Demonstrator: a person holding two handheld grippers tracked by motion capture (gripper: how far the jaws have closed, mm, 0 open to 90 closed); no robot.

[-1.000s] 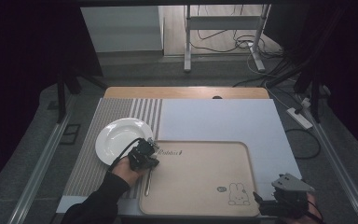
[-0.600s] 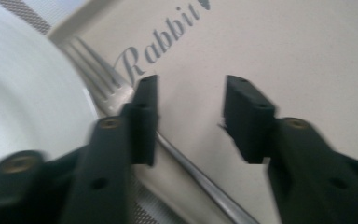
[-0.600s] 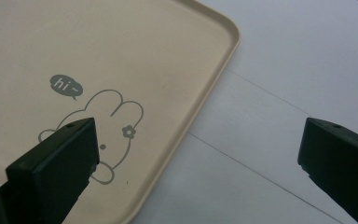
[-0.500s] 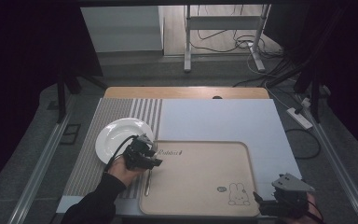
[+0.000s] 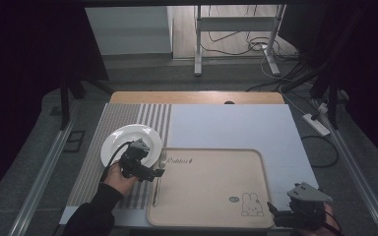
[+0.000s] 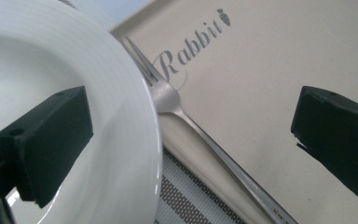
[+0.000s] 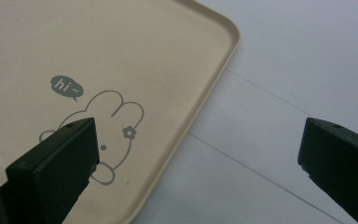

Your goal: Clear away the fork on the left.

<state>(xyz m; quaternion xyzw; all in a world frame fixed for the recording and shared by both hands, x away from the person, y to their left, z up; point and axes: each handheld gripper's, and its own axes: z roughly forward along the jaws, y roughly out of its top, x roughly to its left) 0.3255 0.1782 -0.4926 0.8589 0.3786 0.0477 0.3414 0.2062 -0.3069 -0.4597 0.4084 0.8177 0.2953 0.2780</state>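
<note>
The left tongs [image 5: 150, 173] hover low over the left edge of the tray [image 5: 211, 216], and their jaws have just been opening; they now stand spread wide with nothing pinched. In the left gripper view, the fork [image 6: 200, 135] lies free between the two jaws, touched by neither, resting along the tray's rim with its tines beside the white plate [image 6: 74, 56]. The plate sits under the left jaw, on the striped mat [image 5: 93, 167] that covers that side of the desk [image 5: 236, 128]. The right tongs [image 5: 275, 214] rest near the tray's corner, spread and holding nothing, one jaw over the printed rabbit [image 7: 114, 126], the other over the pale desk surface.
</note>
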